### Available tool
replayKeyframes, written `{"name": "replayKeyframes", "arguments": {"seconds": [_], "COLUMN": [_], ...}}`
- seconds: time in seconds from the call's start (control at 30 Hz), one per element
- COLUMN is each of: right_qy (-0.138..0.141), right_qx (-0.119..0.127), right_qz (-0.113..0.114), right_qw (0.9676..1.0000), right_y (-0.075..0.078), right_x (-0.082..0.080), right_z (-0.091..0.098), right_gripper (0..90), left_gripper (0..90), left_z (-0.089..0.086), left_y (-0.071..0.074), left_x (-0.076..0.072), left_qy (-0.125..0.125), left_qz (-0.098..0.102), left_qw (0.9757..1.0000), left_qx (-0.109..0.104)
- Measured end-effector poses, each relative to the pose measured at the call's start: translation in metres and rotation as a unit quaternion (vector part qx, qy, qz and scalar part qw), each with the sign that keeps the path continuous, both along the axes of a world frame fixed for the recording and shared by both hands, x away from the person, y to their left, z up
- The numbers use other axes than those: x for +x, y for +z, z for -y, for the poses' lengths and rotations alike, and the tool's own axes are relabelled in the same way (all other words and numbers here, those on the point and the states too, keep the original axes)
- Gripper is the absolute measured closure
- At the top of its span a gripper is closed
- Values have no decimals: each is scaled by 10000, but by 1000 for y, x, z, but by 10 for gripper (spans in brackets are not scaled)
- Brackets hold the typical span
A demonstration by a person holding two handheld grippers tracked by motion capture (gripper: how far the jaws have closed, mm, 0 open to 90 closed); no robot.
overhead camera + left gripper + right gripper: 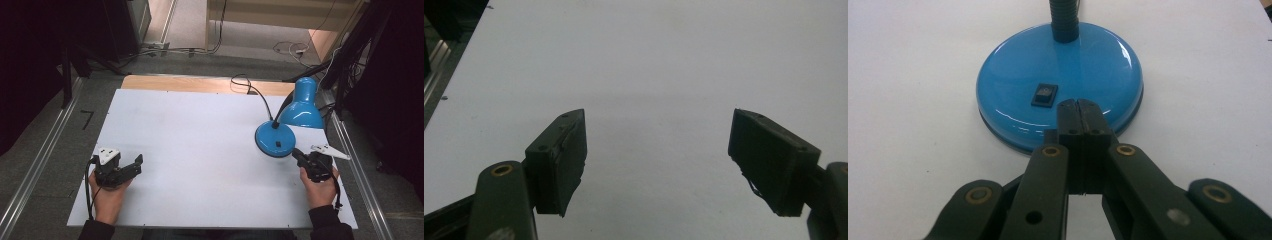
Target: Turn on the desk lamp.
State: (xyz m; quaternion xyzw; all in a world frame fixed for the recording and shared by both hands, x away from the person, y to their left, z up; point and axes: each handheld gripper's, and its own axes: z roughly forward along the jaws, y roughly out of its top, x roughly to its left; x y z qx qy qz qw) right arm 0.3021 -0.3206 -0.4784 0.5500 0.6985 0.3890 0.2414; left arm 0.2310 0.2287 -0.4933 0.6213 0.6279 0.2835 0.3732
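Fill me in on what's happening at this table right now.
A person holds a gripper in each hand at a white table. The right gripper, jaws shut with nothing between them, points at the black switch on the base of a blue desk lamp, just short of it. The left gripper rests open away from the lamp.

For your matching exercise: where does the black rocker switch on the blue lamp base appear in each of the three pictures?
High view: switch right of centre, on the near part of the lamp base.
Left gripper view: not in it.
Right gripper view: switch centre, just beyond the shut jaws of the right gripper.
Shared landmark: the blue lamp base.
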Motion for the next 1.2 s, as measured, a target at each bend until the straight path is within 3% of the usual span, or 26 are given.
{"name": "replayKeyframes", "arguments": {"seconds": [0.8, 1.2], "right_qy": [112, 127], "right_qx": [-67, 21], "right_qz": [27, -2], "right_qw": [9999, 9999], "right_y": [-5, -9], "right_x": [22, 33], "right_z": [-18, -20], "right_gripper": [880, 881], "left_gripper": [244, 244], "left_z": [0, 0], "left_y": [0, 0], "left_x": [0, 1], "left_qy": [12, 5], "left_qz": [9, 3], "left_qw": [10000, 10000], "left_qx": [-29, -32]}}
